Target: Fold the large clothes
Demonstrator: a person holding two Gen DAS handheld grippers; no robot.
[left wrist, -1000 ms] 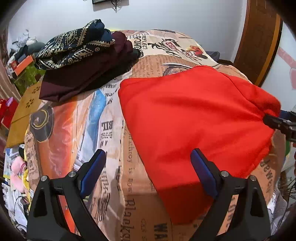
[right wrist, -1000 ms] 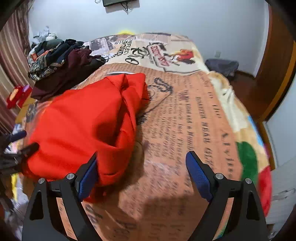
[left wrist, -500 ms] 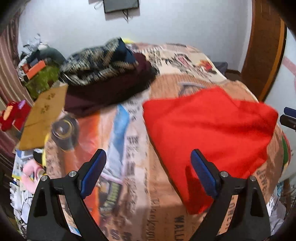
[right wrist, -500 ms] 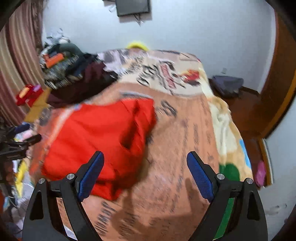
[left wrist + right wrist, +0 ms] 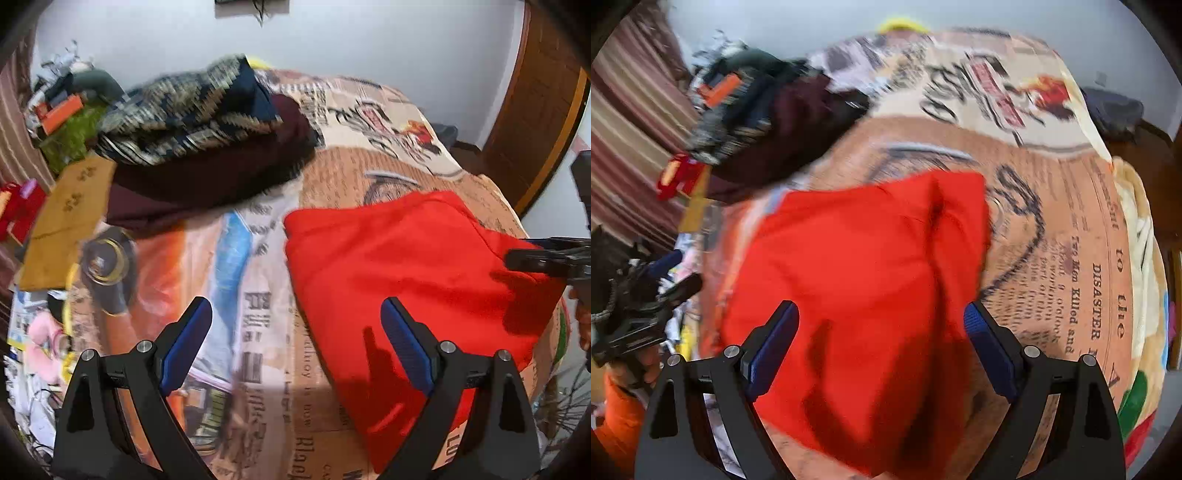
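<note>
A folded red garment [image 5: 410, 280] lies on the bed's near right part; it also shows in the right wrist view [image 5: 864, 288]. My left gripper [image 5: 295, 339] is open and empty, above the bedspread just left of the garment. My right gripper [image 5: 881, 347] is open and empty, hovering over the garment's near edge. The right gripper's fingers [image 5: 543, 256] show at the right edge of the left wrist view, over the garment's right side. The left gripper [image 5: 665, 273] shows at the left edge of the right wrist view.
A pile of dark maroon and patterned clothes [image 5: 207, 147] lies at the bed's far left, also in the right wrist view [image 5: 768, 122]. The newspaper-print bedspread [image 5: 369, 118] covers the bed. Clutter [image 5: 55, 103] sits beyond the left edge. A wooden door [image 5: 535, 110] stands at the right.
Both grippers let go of the red garment's edges, pulled back and up, then came closer again. The garment now lies folded on the bed. The right view has swung left over it.
</note>
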